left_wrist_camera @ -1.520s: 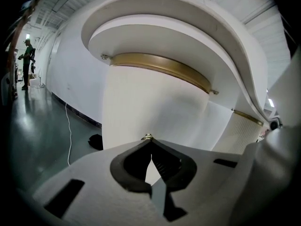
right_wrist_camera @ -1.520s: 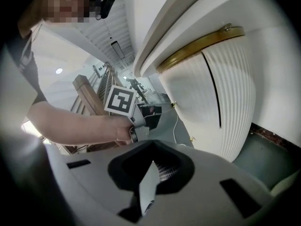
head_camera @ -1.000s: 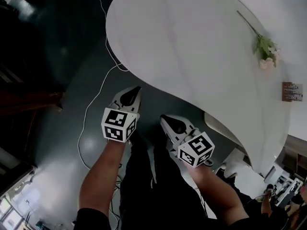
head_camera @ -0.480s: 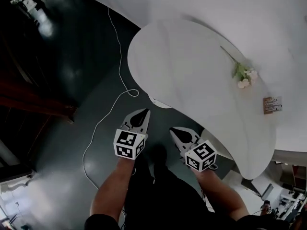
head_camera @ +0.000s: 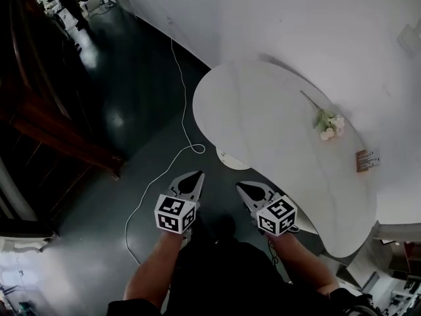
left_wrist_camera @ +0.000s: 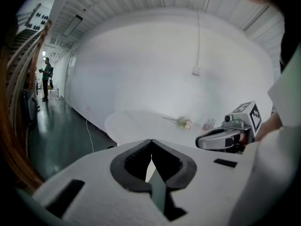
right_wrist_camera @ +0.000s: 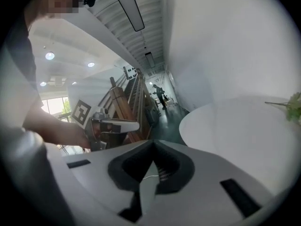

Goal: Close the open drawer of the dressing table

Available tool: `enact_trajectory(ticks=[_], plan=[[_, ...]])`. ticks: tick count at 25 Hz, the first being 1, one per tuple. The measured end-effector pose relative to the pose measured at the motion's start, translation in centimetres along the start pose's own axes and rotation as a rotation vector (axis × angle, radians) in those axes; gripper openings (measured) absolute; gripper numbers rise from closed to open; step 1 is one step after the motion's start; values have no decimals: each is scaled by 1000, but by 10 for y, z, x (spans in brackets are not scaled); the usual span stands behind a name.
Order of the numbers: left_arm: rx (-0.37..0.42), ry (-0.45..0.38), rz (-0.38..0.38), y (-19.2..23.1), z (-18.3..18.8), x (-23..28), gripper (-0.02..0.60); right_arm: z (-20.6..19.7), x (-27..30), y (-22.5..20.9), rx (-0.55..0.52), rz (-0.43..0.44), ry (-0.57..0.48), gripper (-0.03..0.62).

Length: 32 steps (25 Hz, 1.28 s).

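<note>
The drawer point(head_camera: 231, 158) lies just beyond the tips of both tools, a little to the far side of the right hand-held gripper point(head_camera: 241, 185) and to the right of the left hand-held gripper point(head_camera: 197, 174), apart from both. It shows only as a small pale, rounded lip jutting from under the near-left edge of the bench point(head_camera: 263, 104) — probably the open drawer's front, though the steep angle hides its depth. Both hand-held grippers are clenched, dark ribbed pads meeting at the tips with nothing between them. The bench top is a smooth white oval set against a white wall. On its right part lies a sprig of pale flowers point(head_camera: 327, 125) with a thin stem, and farther right a small brownish card point(head_camera: 366, 160). A thin white cable point(head_camera: 179, 104) snakes over the dark, glossy floor point(head_camera: 118, 110) — left of the bench.
</note>
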State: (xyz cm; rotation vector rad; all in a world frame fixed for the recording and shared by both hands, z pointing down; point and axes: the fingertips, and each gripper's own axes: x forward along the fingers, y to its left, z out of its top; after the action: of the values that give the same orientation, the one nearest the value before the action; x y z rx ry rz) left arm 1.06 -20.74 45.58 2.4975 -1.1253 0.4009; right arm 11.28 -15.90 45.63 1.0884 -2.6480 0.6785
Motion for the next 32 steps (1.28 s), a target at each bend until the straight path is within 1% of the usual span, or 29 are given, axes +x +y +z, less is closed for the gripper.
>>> enact_trajectory(ticks=[2, 5, 8, 12, 16, 18, 21, 26, 27, 30, 32], plan=[[8, -10, 30, 1, 11, -13, 8, 7, -3, -2, -13, 6, -12, 6], [50, -4, 66, 3, 21, -30, 7, 16, -7, -5, -21, 2, -30, 6], [70, 0, 72, 5, 28, -47, 8, 21, -8, 1, -44, 21, -40, 6], [70, -16, 85, 14, 35, -67, 8, 26, -3, 24, -91, 82, -43, 6], [83, -44, 67, 27, 48, -75, 8, 40, 9, 43, -118, 105, -60, 6], [88, -60, 52, 36, 55, -78, 8, 50, 19, 52, -135, 93, -74, 6], [113, -75, 27, 57, 66, -86, 7, 69, 38, 63, -156, 45, -100, 6], [147, -109, -15, 111, 87, -120, 6, 97, 85, 95, -143, -30, -130, 6], [160, -117, -20, 121, 92, -128, 8, 103, 93, 103, -137, -39, -143, 6], [234, -134, -44, 148, 106, -153, 7, 121, 118, 130, -128, -70, -193, 6], [253, -143, -73, 165, 113, -168, 6, 133, 131, 148, -128, -97, -226, 6]])
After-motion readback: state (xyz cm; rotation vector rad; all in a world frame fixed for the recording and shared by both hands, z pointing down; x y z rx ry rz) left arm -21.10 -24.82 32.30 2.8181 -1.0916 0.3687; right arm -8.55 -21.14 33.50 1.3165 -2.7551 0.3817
